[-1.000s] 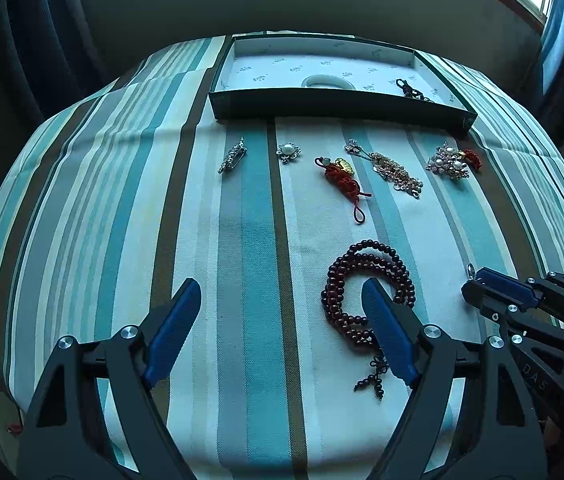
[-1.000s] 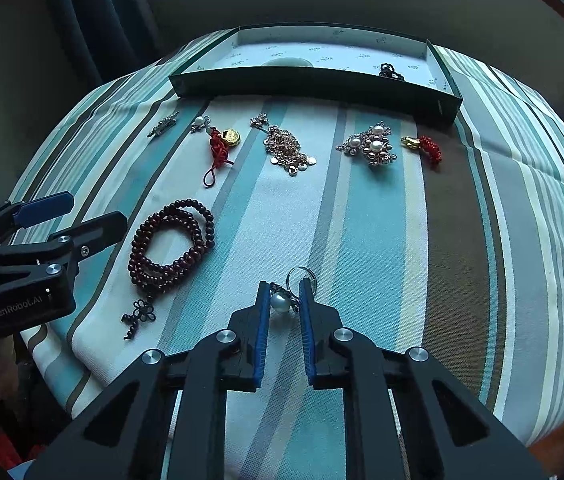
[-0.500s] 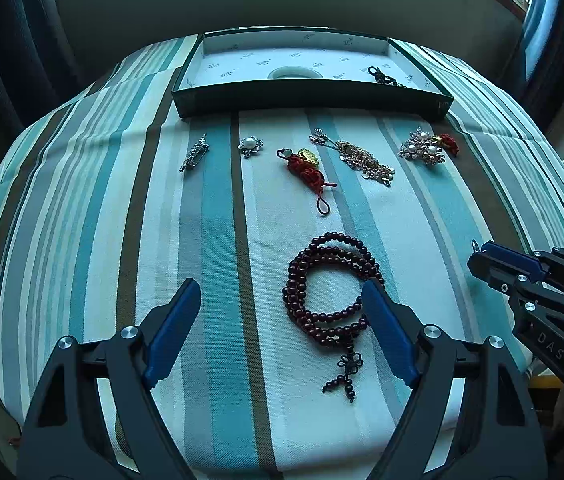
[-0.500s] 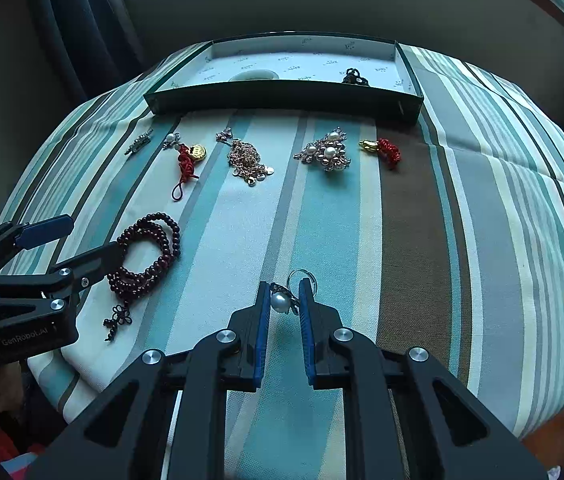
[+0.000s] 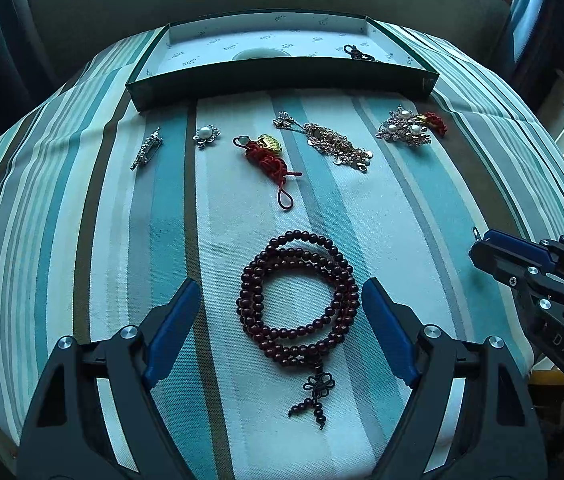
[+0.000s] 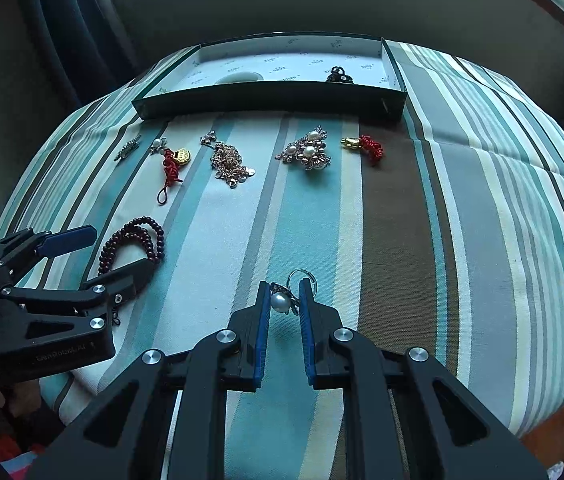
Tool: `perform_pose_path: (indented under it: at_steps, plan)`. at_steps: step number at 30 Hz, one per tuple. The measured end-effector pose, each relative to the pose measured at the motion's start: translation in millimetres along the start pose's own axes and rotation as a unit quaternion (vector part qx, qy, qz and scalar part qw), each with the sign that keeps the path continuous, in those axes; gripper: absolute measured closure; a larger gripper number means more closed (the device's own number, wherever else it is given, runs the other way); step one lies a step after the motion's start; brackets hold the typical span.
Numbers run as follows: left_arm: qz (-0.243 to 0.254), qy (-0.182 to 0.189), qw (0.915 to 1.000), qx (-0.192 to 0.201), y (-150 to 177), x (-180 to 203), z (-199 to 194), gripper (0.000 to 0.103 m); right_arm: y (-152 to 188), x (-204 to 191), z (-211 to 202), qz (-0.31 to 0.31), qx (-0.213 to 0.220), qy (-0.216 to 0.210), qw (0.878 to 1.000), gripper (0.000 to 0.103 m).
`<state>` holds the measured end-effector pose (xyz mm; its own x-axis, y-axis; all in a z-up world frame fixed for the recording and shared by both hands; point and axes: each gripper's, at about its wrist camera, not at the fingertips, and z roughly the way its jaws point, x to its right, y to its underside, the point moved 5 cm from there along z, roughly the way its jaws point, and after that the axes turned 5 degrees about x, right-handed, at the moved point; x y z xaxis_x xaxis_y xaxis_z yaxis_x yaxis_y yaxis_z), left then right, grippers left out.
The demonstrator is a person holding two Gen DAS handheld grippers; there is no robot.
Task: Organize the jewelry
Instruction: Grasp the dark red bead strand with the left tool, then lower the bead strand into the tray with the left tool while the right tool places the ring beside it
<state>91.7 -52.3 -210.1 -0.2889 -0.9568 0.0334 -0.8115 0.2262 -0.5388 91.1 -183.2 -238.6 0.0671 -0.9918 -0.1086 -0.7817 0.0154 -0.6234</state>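
Left gripper (image 5: 278, 300) held wide open, dark red bead bracelet (image 5: 297, 304) framed between its fingers on striped cloth (image 5: 421, 208). Pearl ring (image 6: 282, 301) clamped in right gripper (image 6: 285, 300), well short of box (image 6: 274, 98).

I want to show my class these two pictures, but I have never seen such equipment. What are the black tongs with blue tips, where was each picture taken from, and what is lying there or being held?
There is no robot here: a person holds a hand tool in each hand, each with a camera looking along its two fingers. One picture looks out from the left gripper, which is open above a dark red bead bracelet. The other looks out from the right gripper, shut on a silver ring with a white pearl. More jewelry lies in a row on the striped teal cloth, before a shallow dark green box.
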Motion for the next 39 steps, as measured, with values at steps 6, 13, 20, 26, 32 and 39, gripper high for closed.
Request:
perform_pose_path:
  at_steps: [6, 13, 20, 26, 32, 39]
  plan:
    - [0.01, -0.012, 0.9999, -0.006, 3.8, -2.8, 3.0, 0.027, 1.3, 0.1, 3.3, -0.001, -0.006, -0.001, 1.0, 0.088]
    - [0.02, -0.003, 0.9998, 0.003, 3.2, -1.1, -2.0, 0.054, 2.2, -0.6, 3.7, -0.003, -0.008, -0.001, 1.0, 0.088]
    - [0.019, 0.006, 0.9998, 0.009, 2.5, -2.2, -4.2, 0.086, 2.5, -3.1, 3.7, -0.008, -0.006, 0.002, 1.0, 0.088]
    - [0.019, 0.0, 0.9997, 0.012, 3.2, -4.9, -6.9, 0.092, 2.1, -2.6, 1.8, -0.008, -0.002, 0.003, 1.0, 0.088]
    - [0.021, -0.012, 0.9992, 0.032, -2.4, -8.9, -16.6, 0.092, -0.2, -3.3, -0.7, -0.011, 0.004, 0.004, 1.0, 0.088]
    - [0.019, -0.017, 0.9983, 0.052, -15.0, -15.5, -26.2, 0.092, -10.9, -4.0, -6.9, -0.012, 0.019, 0.001, 1.0, 0.088]
